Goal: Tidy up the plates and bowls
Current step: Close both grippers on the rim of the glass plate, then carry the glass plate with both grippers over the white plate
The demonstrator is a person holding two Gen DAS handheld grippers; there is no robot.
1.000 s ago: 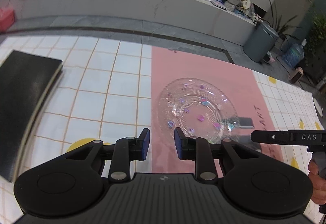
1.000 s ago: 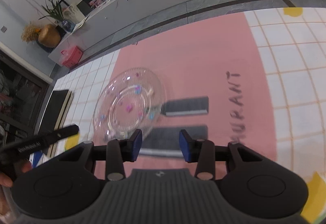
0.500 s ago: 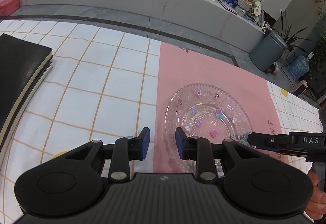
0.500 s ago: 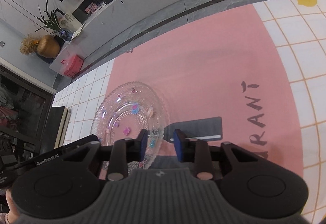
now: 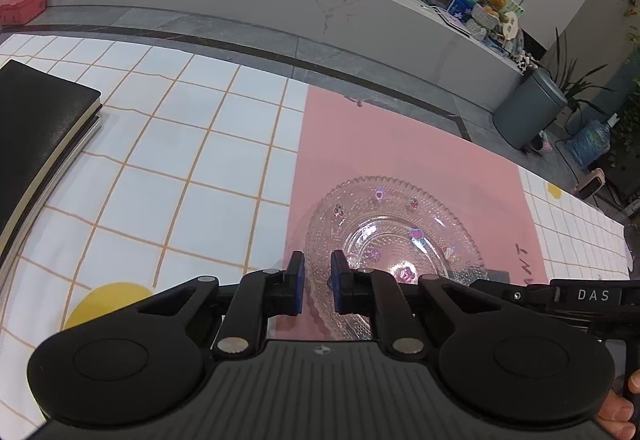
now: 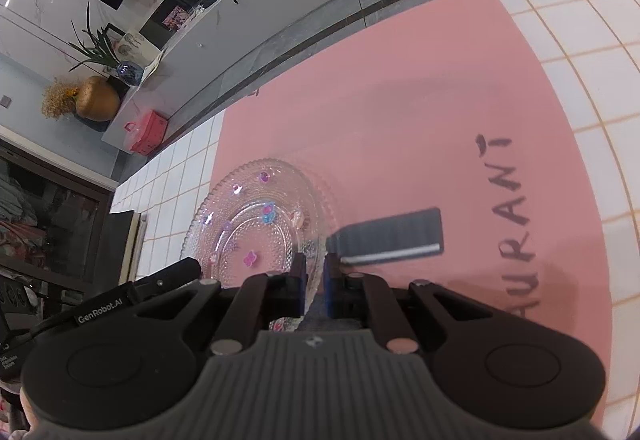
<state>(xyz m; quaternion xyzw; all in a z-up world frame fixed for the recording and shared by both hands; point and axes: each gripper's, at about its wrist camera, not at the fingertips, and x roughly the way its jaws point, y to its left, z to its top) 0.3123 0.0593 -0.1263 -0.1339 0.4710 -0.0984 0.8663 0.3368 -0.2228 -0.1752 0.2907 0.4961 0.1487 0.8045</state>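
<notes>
Nearest to us in the left wrist view, our left tool [image 5: 317, 282] has its blue-padded fingers parted by a narrow gap, with the near-left rim of the glass plate [image 5: 394, 240] showing between them; we cannot tell whether the pads touch the glass. In the right wrist view, our right tool [image 6: 315, 286] has its fingers drawn almost together at the plate's [image 6: 256, 236] near-right edge, and the rim seems to pass into the slit between them, though we cannot tell if it is truly pinched.

The plate is clear, beaded, dotted with small coloured charms, and lies on the pink mat [image 5: 400, 152] of the table [image 5: 192, 160]. Just beside its right edge is a dark flat rectangular object [image 6: 394, 238]. A black notebook [image 5: 36, 128] lies well apart to the left. Beyond the table stand a grey bin [image 5: 528, 112] and a pink box [image 6: 146, 132].
</notes>
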